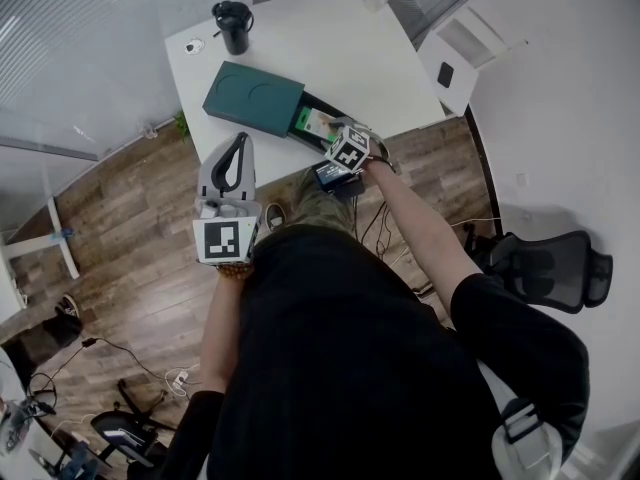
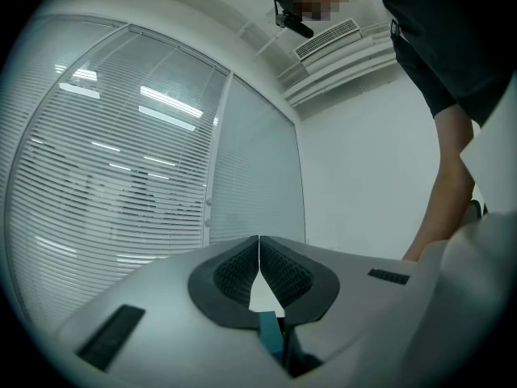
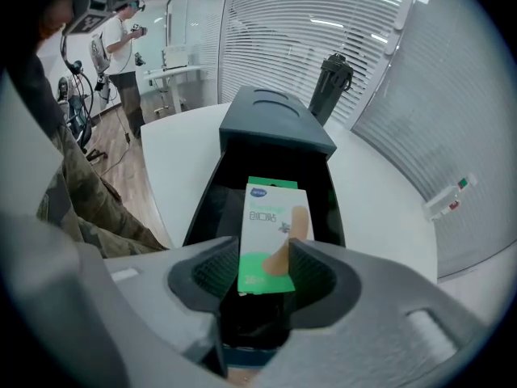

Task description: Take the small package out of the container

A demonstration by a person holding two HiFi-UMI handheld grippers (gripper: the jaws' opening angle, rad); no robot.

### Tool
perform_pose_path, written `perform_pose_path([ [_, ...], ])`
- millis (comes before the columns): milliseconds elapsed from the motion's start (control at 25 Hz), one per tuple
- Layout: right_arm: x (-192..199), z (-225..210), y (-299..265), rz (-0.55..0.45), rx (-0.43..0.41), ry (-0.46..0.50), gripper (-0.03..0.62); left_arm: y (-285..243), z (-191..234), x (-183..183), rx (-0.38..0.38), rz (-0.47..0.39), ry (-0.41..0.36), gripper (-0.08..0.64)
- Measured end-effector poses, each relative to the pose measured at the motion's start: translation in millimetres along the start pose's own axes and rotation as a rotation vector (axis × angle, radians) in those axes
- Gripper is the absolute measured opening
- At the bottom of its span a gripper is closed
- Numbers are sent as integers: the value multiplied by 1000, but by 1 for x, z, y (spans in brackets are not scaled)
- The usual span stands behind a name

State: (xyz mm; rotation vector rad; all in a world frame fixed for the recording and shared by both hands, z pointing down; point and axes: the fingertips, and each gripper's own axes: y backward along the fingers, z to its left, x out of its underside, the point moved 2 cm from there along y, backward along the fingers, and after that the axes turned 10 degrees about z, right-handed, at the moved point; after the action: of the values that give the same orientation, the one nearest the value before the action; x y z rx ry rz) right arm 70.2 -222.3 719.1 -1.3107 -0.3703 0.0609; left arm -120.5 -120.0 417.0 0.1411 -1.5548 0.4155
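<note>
The right gripper [image 3: 267, 259] has its jaws closed on the small package [image 3: 271, 221] over the open tray of the dark green container [image 3: 275, 124] on the white surface [image 3: 182, 164]. The package's long axis runs along the tray, toward the container's body. The left gripper [image 2: 259, 250] has its jaws together, empty.

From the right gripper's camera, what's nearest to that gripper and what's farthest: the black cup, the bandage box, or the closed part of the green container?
1. The bandage box: between the jaws of the right gripper, in the open tray.
2. The dark green container, its closed part: just behind the box, mid view.
3. The black cup: farthest, past the container, upper right.
</note>
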Motion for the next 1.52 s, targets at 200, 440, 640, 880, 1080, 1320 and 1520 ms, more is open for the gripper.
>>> perform_pose_path([
  [200,-1,-5,4,-27,-43,-113,172,0,-2,0,3,-2,-11,5],
  [440,3,-11,4,-43,-172,-311,170,-5,-4,-1,20,-4,-9,5],
  [640,7,-11,13,-88,-302,-487,170,-5,-7,-4,29,-13,-11,5],
  [880,12,-13,22,-161,-525,-680,170,-9,-8,-4,40,-8,-11,5],
  [1080,19,-14,30,-243,-628,-846,169,-8,-10,-5,44,-7,-11,5],
  [1320,26,-14,34,-292,-640,-929,158,-6,-7,-4,42,-5,-11,5],
  [1520,31,-20,37,-356,-702,-1066,143,-8,-10,-4,58,-4,-6,5],
])
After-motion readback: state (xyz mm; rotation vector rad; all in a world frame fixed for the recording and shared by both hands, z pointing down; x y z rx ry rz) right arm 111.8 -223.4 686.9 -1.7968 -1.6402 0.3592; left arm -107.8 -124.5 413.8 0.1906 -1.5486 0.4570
